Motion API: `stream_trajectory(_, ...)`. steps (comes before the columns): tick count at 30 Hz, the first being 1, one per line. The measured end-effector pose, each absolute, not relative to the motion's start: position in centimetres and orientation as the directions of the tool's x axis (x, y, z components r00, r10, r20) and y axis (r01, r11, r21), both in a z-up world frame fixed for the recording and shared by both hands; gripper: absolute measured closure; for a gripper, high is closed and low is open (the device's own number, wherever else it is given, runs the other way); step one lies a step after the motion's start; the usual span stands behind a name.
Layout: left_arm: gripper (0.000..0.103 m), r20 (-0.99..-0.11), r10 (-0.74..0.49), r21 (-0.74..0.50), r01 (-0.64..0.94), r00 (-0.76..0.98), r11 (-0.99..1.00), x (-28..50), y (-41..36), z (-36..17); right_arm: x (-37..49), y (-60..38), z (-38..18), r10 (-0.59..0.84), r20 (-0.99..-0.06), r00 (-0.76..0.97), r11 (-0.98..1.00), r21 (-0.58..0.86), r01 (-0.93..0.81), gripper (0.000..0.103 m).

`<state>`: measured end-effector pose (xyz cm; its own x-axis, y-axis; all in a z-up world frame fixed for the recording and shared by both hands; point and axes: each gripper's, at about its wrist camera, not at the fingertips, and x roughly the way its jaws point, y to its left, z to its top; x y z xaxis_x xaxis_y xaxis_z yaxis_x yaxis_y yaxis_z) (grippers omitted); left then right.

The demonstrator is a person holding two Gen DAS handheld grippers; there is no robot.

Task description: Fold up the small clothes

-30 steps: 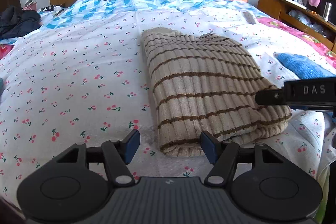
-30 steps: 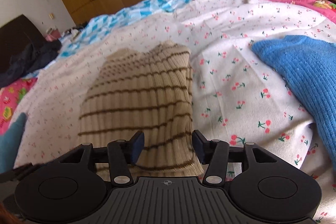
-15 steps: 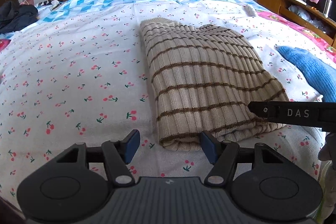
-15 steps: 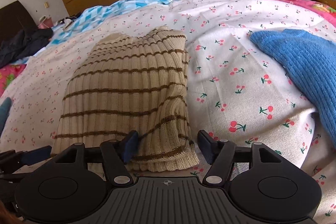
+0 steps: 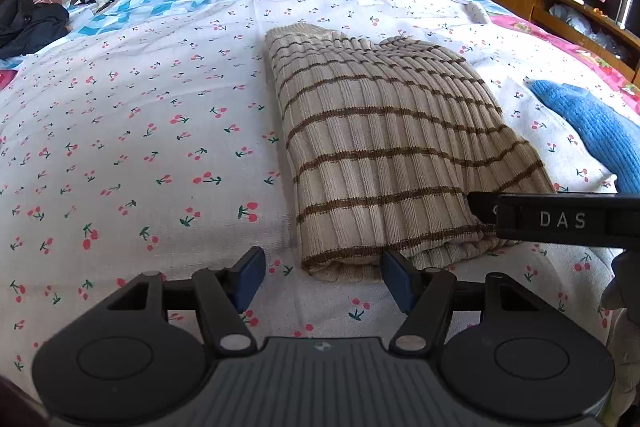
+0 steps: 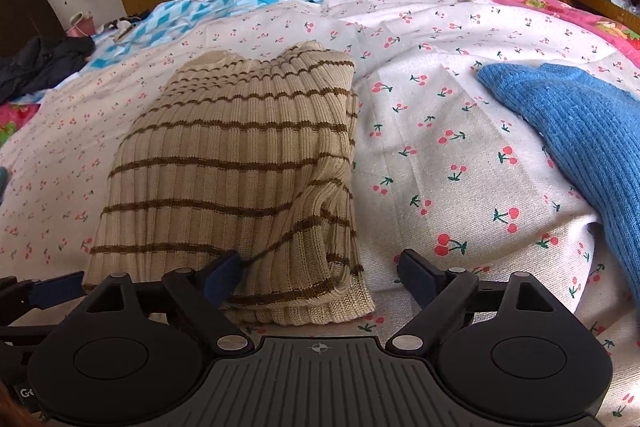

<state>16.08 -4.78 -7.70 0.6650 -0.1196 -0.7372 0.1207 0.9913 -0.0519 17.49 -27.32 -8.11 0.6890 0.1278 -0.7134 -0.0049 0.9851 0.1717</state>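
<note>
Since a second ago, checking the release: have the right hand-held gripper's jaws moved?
Yes. The right hand-held gripper has just been opening; its jaws now stand apart around the striped sweater's near corner, not pinching it.

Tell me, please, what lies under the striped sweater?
The striped sweater lies folded on the cherry-print sheet, which shows all around it. Whether anything else is beneath it cannot be seen; the knit covers that.

The folded striped sweater (image 5: pixel 384 147) lies on the cherry-print sheet (image 5: pixel 140 147), the open-jawed left gripper (image 5: pixel 322 277) at its near edge.
</note>
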Motion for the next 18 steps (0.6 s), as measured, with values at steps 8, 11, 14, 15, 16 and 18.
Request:
stream_trajectory(8, 0.031, -0.745, -0.119, -0.046, 0.127, 0.656, 0.991, 16.13, -4.91, -7.96, 17.90, -26.99, -8.40, 0.148, -0.736, 0.660, 0.985, 0.167, -0.034, 0.004)
stream_trajectory(11, 0.030, -0.749, -0.118, -0.040, 0.133, 0.652, 0.990, 16.15, -5.04, -8.08, 17.94, -26.89, -8.69, 0.157, -0.744, 0.650, 0.984, 0.173, -0.040, 0.000)
stream_trajectory(14, 0.030, -0.750, -0.114, -0.032, 0.136, 0.652, 0.990, 16.06, -5.14, -8.14, 17.92, -26.86, -8.72, 0.156, -0.745, 0.648, 0.985, 0.170, -0.041, 0.000)
stream_trajectory(15, 0.029, -0.750, -0.114, -0.030, 0.137, 0.652, 0.990, 16.06, -5.13, -8.14, 17.92, -26.89, -8.70, 0.156, -0.746, 0.648, 0.984, 0.171, -0.041, 0.000)
stream_trajectory(16, 0.029, -0.750, -0.114, -0.030, 0.138, 0.652, 0.990, 16.05, -5.12, -8.13, 17.89, -26.89, -8.68, 0.156, -0.745, 0.648, 0.985, 0.170, -0.040, 0.000)
stream_trajectory(18, 0.029, -0.750, -0.114, -0.031, 0.137, 0.652, 0.990, 16.04, -5.12, -8.13, 17.75, -26.85, -8.53, 0.148, -0.741, 0.655, 0.986, 0.164, -0.037, 0.000)
